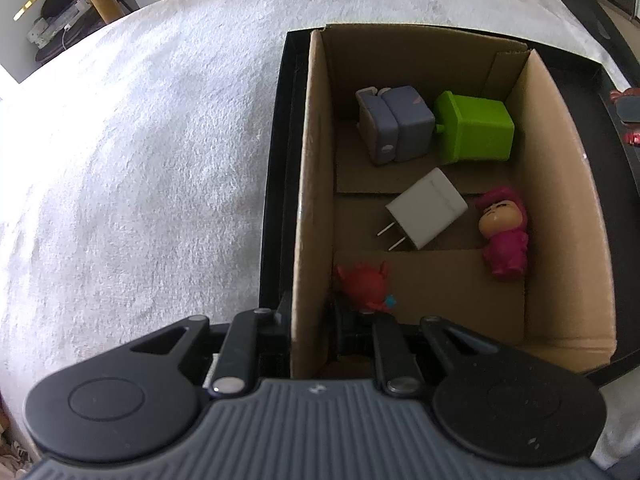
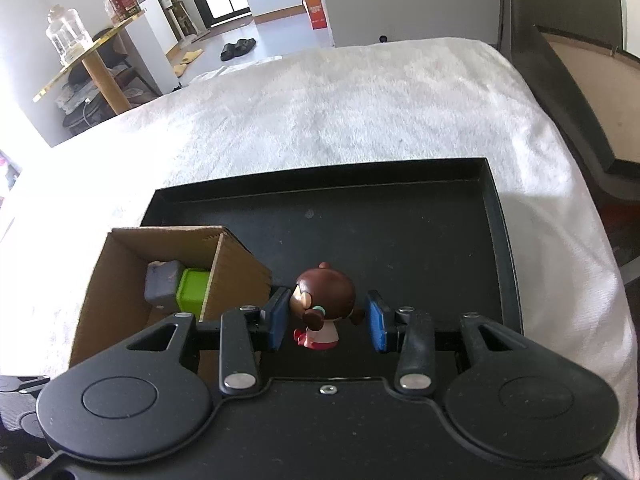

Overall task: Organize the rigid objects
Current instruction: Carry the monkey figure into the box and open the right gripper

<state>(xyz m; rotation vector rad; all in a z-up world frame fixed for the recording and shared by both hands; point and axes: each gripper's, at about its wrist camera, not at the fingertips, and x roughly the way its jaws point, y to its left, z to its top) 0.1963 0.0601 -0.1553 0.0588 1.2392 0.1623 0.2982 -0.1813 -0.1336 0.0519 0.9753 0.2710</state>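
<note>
My right claw (image 2: 329, 318) wide apart around brown-haired toy doll (image 2: 323, 304) | my left claw (image 1: 320, 320): can't tell | black tray's (image 2: 496, 216) far side bare.

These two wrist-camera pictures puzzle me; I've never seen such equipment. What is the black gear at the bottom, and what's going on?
Each picture comes from a fisheye camera mounted on a hand-held gripper that a person carries, one per hand.

Left view: the left hand-held gripper straddles the near wall of a cardboard box, its state unclear. Inside lie a grey block, a green block, a white charger, a pink figurine and a red toy.

Right view: the right hand-held gripper, open, has its blue pads either side of a brown-haired figurine standing on a black tray over a white cloth.
</note>
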